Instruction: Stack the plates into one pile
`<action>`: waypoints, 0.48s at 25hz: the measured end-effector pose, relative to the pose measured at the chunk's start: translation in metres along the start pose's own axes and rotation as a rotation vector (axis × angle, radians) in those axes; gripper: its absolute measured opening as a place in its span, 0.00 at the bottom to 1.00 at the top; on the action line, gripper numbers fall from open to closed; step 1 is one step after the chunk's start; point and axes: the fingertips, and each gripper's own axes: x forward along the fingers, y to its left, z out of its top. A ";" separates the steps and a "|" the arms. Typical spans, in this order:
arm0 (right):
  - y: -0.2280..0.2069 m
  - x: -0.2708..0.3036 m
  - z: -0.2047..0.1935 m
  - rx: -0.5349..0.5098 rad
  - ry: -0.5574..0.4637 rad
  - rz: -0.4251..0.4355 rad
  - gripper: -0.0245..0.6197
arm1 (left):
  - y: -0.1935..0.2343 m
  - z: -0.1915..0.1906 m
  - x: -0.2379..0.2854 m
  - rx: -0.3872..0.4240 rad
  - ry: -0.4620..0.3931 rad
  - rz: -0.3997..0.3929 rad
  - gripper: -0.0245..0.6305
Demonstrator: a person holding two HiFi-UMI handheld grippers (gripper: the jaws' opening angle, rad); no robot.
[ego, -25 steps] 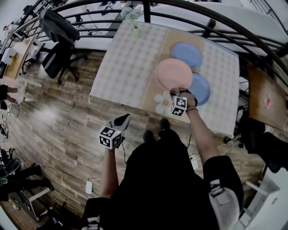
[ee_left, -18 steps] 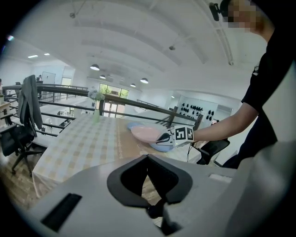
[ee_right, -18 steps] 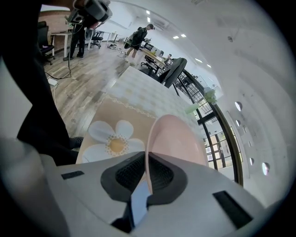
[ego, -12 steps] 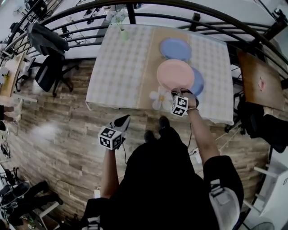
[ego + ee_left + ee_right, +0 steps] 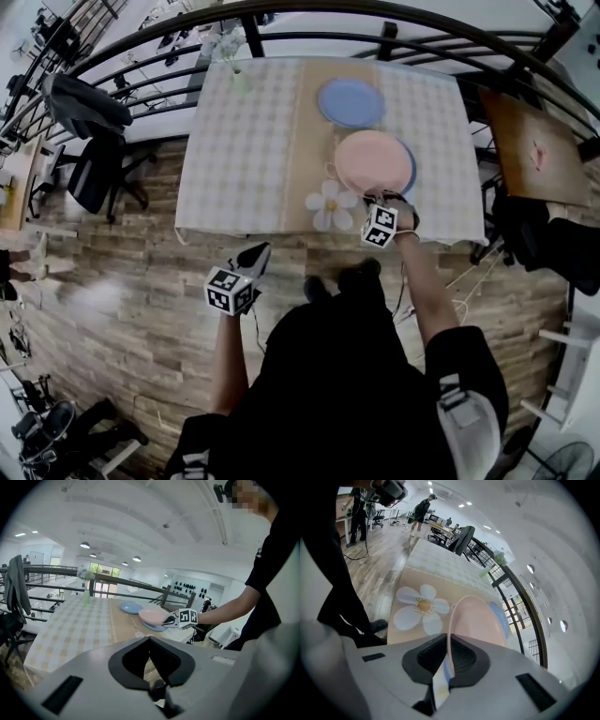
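A pink plate (image 5: 370,159) hangs just over a blue plate (image 5: 410,170) near the table's front right, covering most of it. My right gripper (image 5: 379,198) is shut on the pink plate's (image 5: 476,620) near rim, and the blue plate's (image 5: 500,616) edge shows beyond it. A second blue plate (image 5: 350,101) lies alone farther back. Off the table, over the wooden floor, my left gripper (image 5: 256,254) holds nothing, its jaws together. From the left gripper view, the pink plate (image 5: 152,616), the far blue plate (image 5: 130,607) and the right gripper (image 5: 168,619) are all visible.
The table has a checked cloth (image 5: 244,150) and a tan runner with a white flower print (image 5: 330,206). A small vase (image 5: 239,80) stands at the far left corner. A black railing (image 5: 309,39) runs behind the table. An office chair (image 5: 94,169) is at left, a wooden table (image 5: 534,150) at right.
My right gripper carried the pink plate to the right until it came over the near blue plate. The left gripper stayed where it was.
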 end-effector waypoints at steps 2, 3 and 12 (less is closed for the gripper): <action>0.002 0.001 -0.010 0.013 0.014 -0.004 0.06 | 0.000 -0.001 0.005 0.001 0.007 -0.009 0.04; 0.002 0.002 -0.014 0.021 0.020 -0.005 0.06 | 0.000 -0.001 0.008 0.002 0.011 -0.013 0.04; 0.006 0.011 -0.039 0.082 0.048 0.015 0.06 | -0.007 0.002 0.023 0.015 0.028 -0.032 0.04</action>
